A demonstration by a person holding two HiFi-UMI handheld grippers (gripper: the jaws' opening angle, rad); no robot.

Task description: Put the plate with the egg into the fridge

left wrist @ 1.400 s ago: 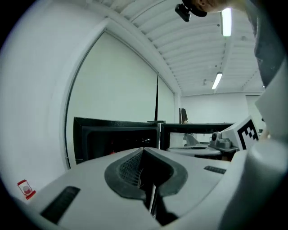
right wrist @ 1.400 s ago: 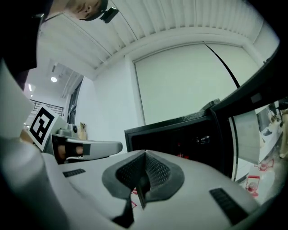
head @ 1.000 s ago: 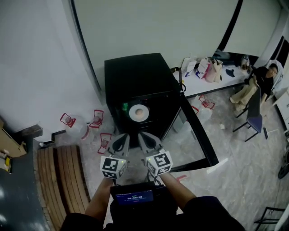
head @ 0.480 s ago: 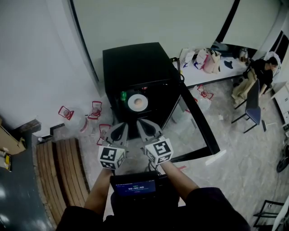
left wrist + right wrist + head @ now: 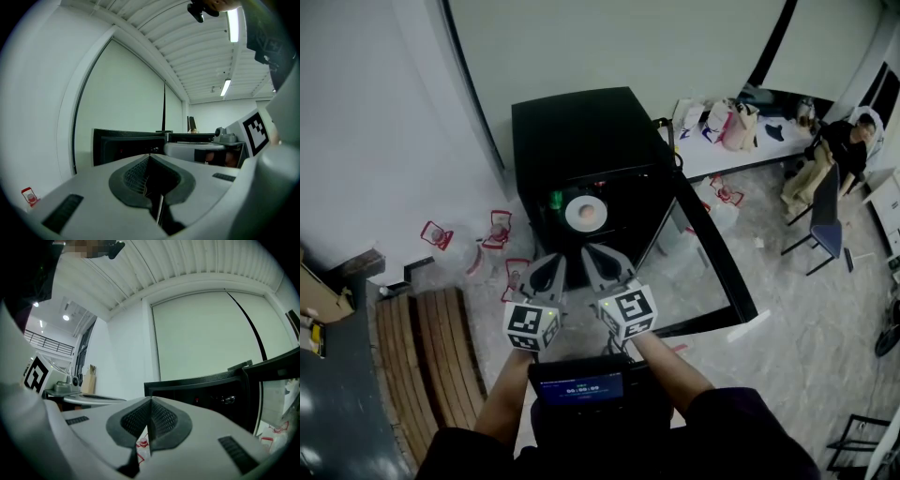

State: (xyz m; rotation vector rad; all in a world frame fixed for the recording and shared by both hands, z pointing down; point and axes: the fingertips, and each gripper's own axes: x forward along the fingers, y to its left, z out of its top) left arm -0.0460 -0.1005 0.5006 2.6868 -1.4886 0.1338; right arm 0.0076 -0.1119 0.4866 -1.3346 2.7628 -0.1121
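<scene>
A white plate [image 5: 586, 214] with a tan egg on it rests inside the black fridge [image 5: 581, 136], beside a green item [image 5: 554, 199]. The fridge's glass door [image 5: 712, 272] stands swung open to the right. My left gripper [image 5: 551, 263] and right gripper [image 5: 596, 256] hover side by side in front of the fridge opening, short of the plate. The left gripper [image 5: 149, 157] has its pads pressed together with nothing between them. The right gripper [image 5: 151, 401] is likewise shut and empty. Each gripper view shows the fridge top edge [image 5: 126, 135] [image 5: 201, 380] ahead.
Water bottles with red labels [image 5: 439, 234] [image 5: 500, 228] lie on the floor left of the fridge. A wooden bench [image 5: 427, 366] is at the lower left. A white table with bags [image 5: 722, 141], a chair [image 5: 825, 234] and a seated person [image 5: 839, 155] are at the right.
The fridge and plate sit slightly higher in the head view than a second ago. Both grippers have stayed shut and kept their places in front of the fridge.
</scene>
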